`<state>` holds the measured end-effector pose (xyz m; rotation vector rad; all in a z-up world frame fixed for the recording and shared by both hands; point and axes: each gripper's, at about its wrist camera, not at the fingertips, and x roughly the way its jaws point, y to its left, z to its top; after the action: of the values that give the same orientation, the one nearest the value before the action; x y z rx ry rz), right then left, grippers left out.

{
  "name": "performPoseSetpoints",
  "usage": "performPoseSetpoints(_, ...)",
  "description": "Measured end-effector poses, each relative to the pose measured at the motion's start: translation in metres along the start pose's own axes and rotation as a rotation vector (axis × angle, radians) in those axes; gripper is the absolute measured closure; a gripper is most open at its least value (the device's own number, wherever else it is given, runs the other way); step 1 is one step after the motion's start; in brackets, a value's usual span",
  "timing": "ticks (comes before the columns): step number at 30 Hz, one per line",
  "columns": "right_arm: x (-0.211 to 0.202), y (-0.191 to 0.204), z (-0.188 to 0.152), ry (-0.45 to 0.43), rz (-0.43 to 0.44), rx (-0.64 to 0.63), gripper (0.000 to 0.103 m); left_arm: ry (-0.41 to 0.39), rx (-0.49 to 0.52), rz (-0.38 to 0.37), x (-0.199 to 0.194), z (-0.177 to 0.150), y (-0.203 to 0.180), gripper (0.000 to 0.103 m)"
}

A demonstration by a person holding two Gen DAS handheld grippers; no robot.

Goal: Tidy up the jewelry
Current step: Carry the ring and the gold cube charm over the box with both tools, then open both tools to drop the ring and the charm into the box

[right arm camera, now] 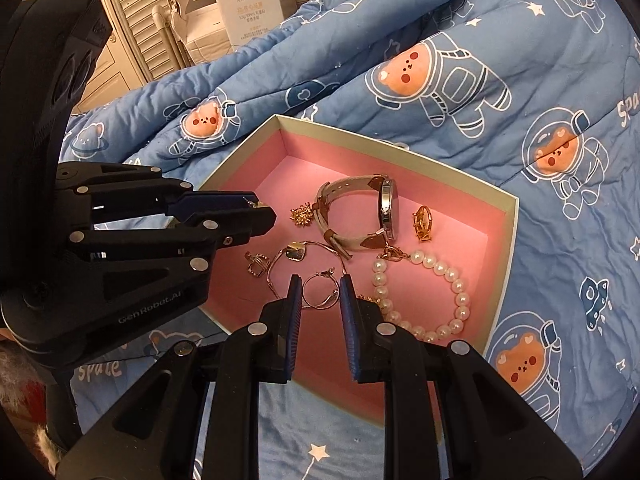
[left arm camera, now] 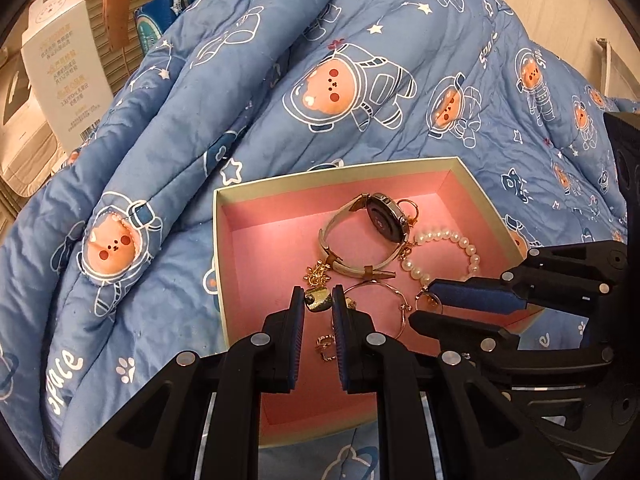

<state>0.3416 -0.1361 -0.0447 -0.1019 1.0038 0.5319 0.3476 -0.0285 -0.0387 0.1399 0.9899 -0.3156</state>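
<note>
Hovering over the pink box [left arm camera: 256,240], both grippers were seen above the jewelry. The left gripper [left arm camera: 318,300] was closed, empty as far as could be told, and the right gripper [right arm camera: 320,288] nearly closed, apparently empty. The watch [right arm camera: 360,208] lay mid-box, the pearls [right arm camera: 420,296] at five o'clock of it, a gold hoop [right arm camera: 320,294] between the right fingers.

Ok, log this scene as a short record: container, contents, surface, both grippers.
container: open cardboard box with pink lining
contents: cream-strapped wristwatch, white pearl bracelet, thin gold bangle, gold star charm, several small gold rings
surface: blue quilt printed with astronaut bears
left gripper: shut, empty, tips over the box
right gripper: nearly closed, holding nothing, above a gold ring
</note>
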Motion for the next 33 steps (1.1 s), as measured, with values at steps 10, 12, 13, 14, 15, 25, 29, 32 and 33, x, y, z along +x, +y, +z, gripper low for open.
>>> performPoseSetpoints(10, 0.014, -0.004, 0.005, 0.049, 0.007, -0.007, 0.083, 0.057, 0.082, -0.008, 0.015, 0.004, -0.009, 0.089)
performPoseSetpoints(12, 0.016, -0.004, 0.005, 0.054, 0.005, -0.007, 0.083, 0.064, 0.086, -0.002, 0.018, 0.004, -0.010, 0.089)
performPoseSetpoints(13, 0.017, -0.005, 0.006, 0.056, 0.005, -0.006, 0.083, 0.066, 0.085, 0.000, 0.019, 0.004, -0.010, 0.089)
performPoseSetpoints(14, 0.018, -0.005, 0.006, 0.057, 0.005, -0.004, 0.083, 0.068, 0.082, 0.000, 0.020, 0.005, -0.010, 0.089)
performPoseSetpoints(15, 0.019, -0.005, 0.007, 0.058, 0.005, -0.003, 0.083, 0.070, 0.080, 0.001, 0.020, 0.005, -0.009, 0.089)
performPoseSetpoints(25, 0.030, -0.002, 0.010, 0.071, -0.009, -0.011, 0.083, 0.070, 0.074, 0.007, 0.023, 0.006, -0.012, 0.089)
performPoseSetpoints(29, 0.029, -0.001, 0.007, 0.070, -0.009, -0.021, 0.083, 0.061, 0.081, 0.011, 0.022, 0.004, -0.014, 0.089)
performPoseSetpoints(32, 0.028, -0.001, 0.006, 0.068, -0.012, -0.026, 0.083, 0.056, 0.076, 0.013, 0.020, 0.003, -0.013, 0.088)
performPoseSetpoints(33, 0.027, -0.001, 0.005, 0.067, -0.013, -0.028, 0.082, 0.052, 0.073, 0.015, 0.020, 0.003, -0.013, 0.087)
